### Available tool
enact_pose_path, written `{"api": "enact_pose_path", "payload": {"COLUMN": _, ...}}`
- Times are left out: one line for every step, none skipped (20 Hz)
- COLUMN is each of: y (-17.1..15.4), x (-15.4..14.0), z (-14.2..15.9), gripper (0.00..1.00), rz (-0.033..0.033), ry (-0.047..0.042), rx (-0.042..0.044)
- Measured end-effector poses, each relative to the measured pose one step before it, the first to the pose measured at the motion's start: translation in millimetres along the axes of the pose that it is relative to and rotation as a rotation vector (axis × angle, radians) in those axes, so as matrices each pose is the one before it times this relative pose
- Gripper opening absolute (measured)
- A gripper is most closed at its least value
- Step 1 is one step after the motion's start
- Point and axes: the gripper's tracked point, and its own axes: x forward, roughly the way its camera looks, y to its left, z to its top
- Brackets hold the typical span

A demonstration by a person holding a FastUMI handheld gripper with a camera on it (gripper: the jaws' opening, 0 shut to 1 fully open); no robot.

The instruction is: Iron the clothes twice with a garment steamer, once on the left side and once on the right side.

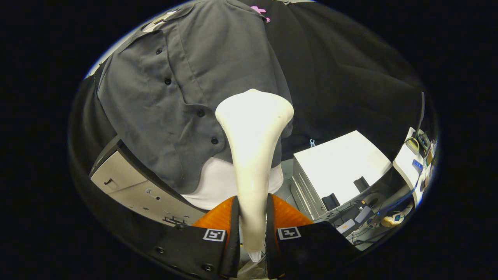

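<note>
Orange-and-black two-finger gripper [252, 221] clamps the handle of a cream plastic garment steamer [253, 128], both fingers pressing it. Steamer head sits vs. lower front of hanging grey button-up shirt [183, 77]; white box-shaped cabinet [342, 163] beyond, to the right.

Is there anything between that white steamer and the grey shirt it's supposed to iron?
Nothing visible. The jaws of the gripper are shut on the garment steamer, whose wide head sits right before the grey shirt, near its lower buttons. Whether it touches the cloth cannot be told.

The gripper [252, 229] points forward, its jaws closed tight on both sides of something white.
</note>
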Motion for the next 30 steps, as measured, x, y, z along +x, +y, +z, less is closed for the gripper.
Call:
{"api": "enact_pose_path", "payload": {"y": 6.32, "x": -5.35, "z": 2.23, "gripper": 0.35, "rz": -0.00946, "ry": -0.01467, "rx": 0.00542}}
{"api": "enact_pose_path", "payload": {"y": 8.27, "x": -4.12, "z": 3.27, "gripper": 0.35, "rz": -0.00152, "ry": -0.01376, "rx": -0.00785}}
{"api": "enact_pose_path", "payload": {"y": 9.81, "x": -6.38, "z": 4.26, "gripper": 0.35, "rz": 0.00178, "ry": -0.01573, "rx": -0.00526}}
{"api": "enact_pose_path", "payload": {"y": 11.42, "x": -4.19, "z": 5.10, "gripper": 0.35, "rz": 0.00475, "ry": -0.01537, "rx": -0.00501}}
{"api": "enact_pose_path", "payload": {"y": 10.92, "x": -5.01, "z": 3.77, "gripper": 0.35, "rz": 0.00418, "ry": -0.01665, "rx": -0.00329}}
{"api": "enact_pose_path", "payload": {"y": 10.34, "x": -4.83, "z": 6.02, "gripper": 0.35, "rz": 0.00391, "ry": -0.01553, "rx": -0.00307}}
{"api": "enact_pose_path", "payload": {"y": 9.34, "x": -5.86, "z": 5.24, "gripper": 0.35, "rz": 0.00138, "ry": -0.01391, "rx": -0.00300}}
{"api": "enact_pose_path", "payload": {"y": 9.61, "x": -4.65, "z": 5.93, "gripper": 0.35, "rz": 0.00167, "ry": -0.01662, "rx": -0.00491}}
{"api": "enact_pose_path", "payload": {"y": 10.75, "x": -3.71, "z": 6.60, "gripper": 0.35, "rz": 0.00439, "ry": -0.01616, "rx": -0.00631}}
{"api": "enact_pose_path", "payload": {"y": 10.56, "x": -4.87, "z": 4.94, "gripper": 0.35, "rz": 0.00546, "ry": -0.01633, "rx": -0.00441}}
{"api": "enact_pose_path", "payload": {"y": 10.20, "x": -2.95, "z": 5.85, "gripper": 0.35, "rz": 0.00516, "ry": -0.01728, "rx": -0.00303}}
{"api": "enact_pose_path", "payload": {"y": 10.80, "x": -1.85, "z": 6.26, "gripper": 0.35, "rz": 0.00542, "ry": -0.01780, "rx": -0.00141}}
{"api": "enact_pose_path", "payload": {"y": 9.05, "x": -4.95, "z": 6.08, "gripper": 0.35, "rz": 0.00543, "ry": -0.01583, "rx": -0.00182}}
{"api": "enact_pose_path", "payload": {"y": 10.15, "x": -3.98, "z": 5.84, "gripper": 0.34, "rz": 0.00409, "ry": -0.01548, "rx": -0.00374}}
{"api": "enact_pose_path", "payload": {"y": 10.04, "x": -5.04, "z": 7.35, "gripper": 0.35, "rz": 0.00461, "ry": -0.01663, "rx": -0.00915}}
{"api": "enact_pose_path", "payload": {"y": 8.46, "x": -4.90, "z": 7.33, "gripper": 0.35, "rz": 0.00666, "ry": -0.01871, "rx": -0.00659}}
{"api": "enact_pose_path", "payload": {"y": 10.11, "x": -3.41, "z": 5.80, "gripper": 0.35, "rz": 0.01081, "ry": -0.01375, "rx": -0.00699}}
{"api": "enact_pose_path", "payload": {"y": 9.72, "x": -3.53, "z": 6.69, "gripper": 0.35, "rz": 0.01192, "ry": -0.01845, "rx": 0.00113}}
{"api": "enact_pose_path", "payload": {"y": 9.35, "x": -2.94, "z": 5.96, "gripper": 0.35, "rz": 0.01172, "ry": -0.01693, "rx": -0.00062}}
{"api": "enact_pose_path", "payload": {"y": 8.15, "x": -1.90, "z": 5.85, "gripper": 0.35, "rz": 0.01031, "ry": -0.01641, "rx": -0.00320}}
{"api": "enact_pose_path", "payload": {"y": 6.76, "x": -3.42, "z": 5.61, "gripper": 0.35, "rz": 0.00798, "ry": -0.01576, "rx": -0.00347}}
{"api": "enact_pose_path", "payload": {"y": 5.91, "x": -1.97, "z": 4.83, "gripper": 0.35, "rz": 0.00599, "ry": -0.01079, "rx": -0.00604}}
{"api": "enact_pose_path", "payload": {"y": 5.68, "x": 0.06, "z": 4.90, "gripper": 0.35, "rz": 0.00345, "ry": -0.01016, "rx": -0.00696}}
{"api": "enact_pose_path", "payload": {"y": 3.43, "x": -1.17, "z": 4.10, "gripper": 0.35, "rz": 0.00017, "ry": -0.01011, "rx": -0.00721}}
{"api": "enact_pose_path", "payload": {"y": 4.22, "x": 1.13, "z": 4.66, "gripper": 0.35, "rz": 0.00066, "ry": -0.00817, "rx": -0.00445}}
{"api": "enact_pose_path", "payload": {"y": 4.40, "x": -0.46, "z": 4.92, "gripper": 0.35, "rz": 0.00424, "ry": -0.01082, "rx": 0.00314}}
{"api": "enact_pose_path", "payload": {"y": 3.93, "x": 0.11, "z": 4.56, "gripper": 0.35, "rz": 0.00551, "ry": -0.00911, "rx": 0.00479}}
{"api": "enact_pose_path", "payload": {"y": 2.67, "x": -1.01, "z": 4.24, "gripper": 0.35, "rz": 0.00203, "ry": -0.00986, "rx": 0.00285}}
{"api": "enact_pose_path", "payload": {"y": 1.42, "x": -0.73, "z": 4.04, "gripper": 0.35, "rz": -0.00118, "ry": -0.00953, "rx": -0.00549}}
{"api": "enact_pose_path", "payload": {"y": 0.29, "x": -0.34, "z": 2.64, "gripper": 0.35, "rz": -0.00256, "ry": -0.00598, "rx": -0.00669}}
